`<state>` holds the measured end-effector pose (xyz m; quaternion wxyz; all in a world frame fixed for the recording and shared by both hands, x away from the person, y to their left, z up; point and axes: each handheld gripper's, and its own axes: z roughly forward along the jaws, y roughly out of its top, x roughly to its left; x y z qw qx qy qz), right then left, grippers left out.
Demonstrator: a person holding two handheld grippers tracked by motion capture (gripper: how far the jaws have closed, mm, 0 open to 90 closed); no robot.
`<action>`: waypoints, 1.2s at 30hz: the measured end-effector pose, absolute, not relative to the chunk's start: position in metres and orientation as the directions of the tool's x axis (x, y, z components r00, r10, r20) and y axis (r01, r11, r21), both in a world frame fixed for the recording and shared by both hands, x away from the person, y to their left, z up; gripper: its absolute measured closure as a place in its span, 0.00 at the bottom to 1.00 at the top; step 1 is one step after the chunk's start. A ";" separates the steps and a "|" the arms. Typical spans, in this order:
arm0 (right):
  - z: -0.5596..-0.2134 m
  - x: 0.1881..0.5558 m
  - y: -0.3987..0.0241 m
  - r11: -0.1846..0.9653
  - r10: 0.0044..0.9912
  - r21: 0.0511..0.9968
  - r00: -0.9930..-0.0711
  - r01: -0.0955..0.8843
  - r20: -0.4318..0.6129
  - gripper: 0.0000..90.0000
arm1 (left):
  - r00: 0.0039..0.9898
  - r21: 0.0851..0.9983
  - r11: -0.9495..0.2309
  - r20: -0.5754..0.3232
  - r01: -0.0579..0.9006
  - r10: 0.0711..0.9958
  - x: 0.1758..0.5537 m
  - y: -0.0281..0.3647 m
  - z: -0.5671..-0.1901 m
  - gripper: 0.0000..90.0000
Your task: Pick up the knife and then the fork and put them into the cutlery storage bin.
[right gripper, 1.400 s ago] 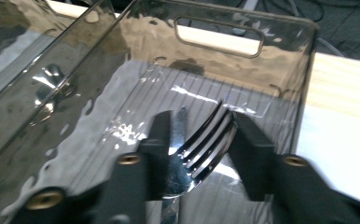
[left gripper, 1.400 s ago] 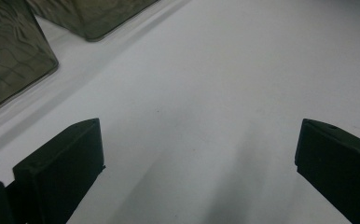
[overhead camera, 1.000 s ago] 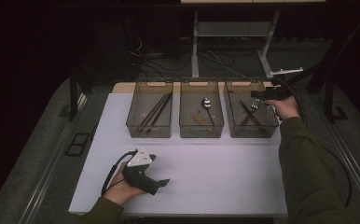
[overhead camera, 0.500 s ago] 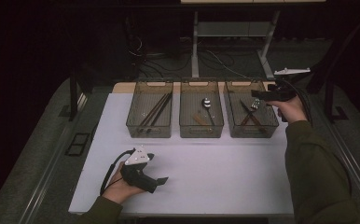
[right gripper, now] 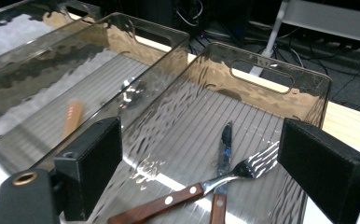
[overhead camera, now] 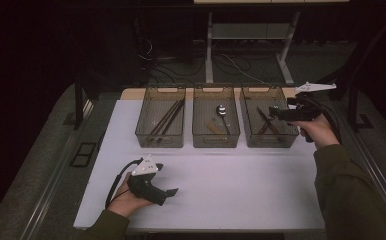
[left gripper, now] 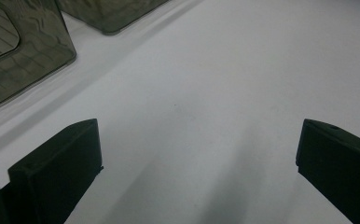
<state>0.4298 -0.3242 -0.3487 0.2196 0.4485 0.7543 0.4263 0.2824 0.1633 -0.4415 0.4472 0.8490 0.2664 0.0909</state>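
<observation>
Black blocky jaws of the right gripper (right gripper: 197, 163) gape wide, empty, above the ribbed smoky plastic bin (right gripper: 280, 70).
Inside lie a wood-handled steel fork (right gripper: 187, 193) and knife (right gripper: 222, 163), crossed; the left gripper (left gripper: 197, 163) rests wide open on the smooth white table (left gripper: 225, 70).

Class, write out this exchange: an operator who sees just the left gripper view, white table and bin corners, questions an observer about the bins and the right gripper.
Operator: What lies in the right bin?
Observer: A fork and a knife, crossed.
Operator: Where is the right gripper?
Observer: Above that bin; its jaws have just been opening, nothing between them.
Operator: And the middle bin?
Observer: It holds a spoon.
</observation>
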 end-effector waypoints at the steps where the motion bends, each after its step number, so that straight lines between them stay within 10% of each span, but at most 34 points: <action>1: -0.348 0.425 -0.325 0.237 0.862 0.840 -0.505 0.488 0.050 0.15 | 0.842 0.808 -0.457 -0.085 0.371 0.533 0.282 0.163 -0.442 0.00; 36: -0.415 0.288 -0.295 0.312 0.762 0.846 -0.645 0.433 0.049 0.15 | 0.844 0.806 -0.463 -0.080 0.368 0.531 0.279 0.161 -0.440 0.00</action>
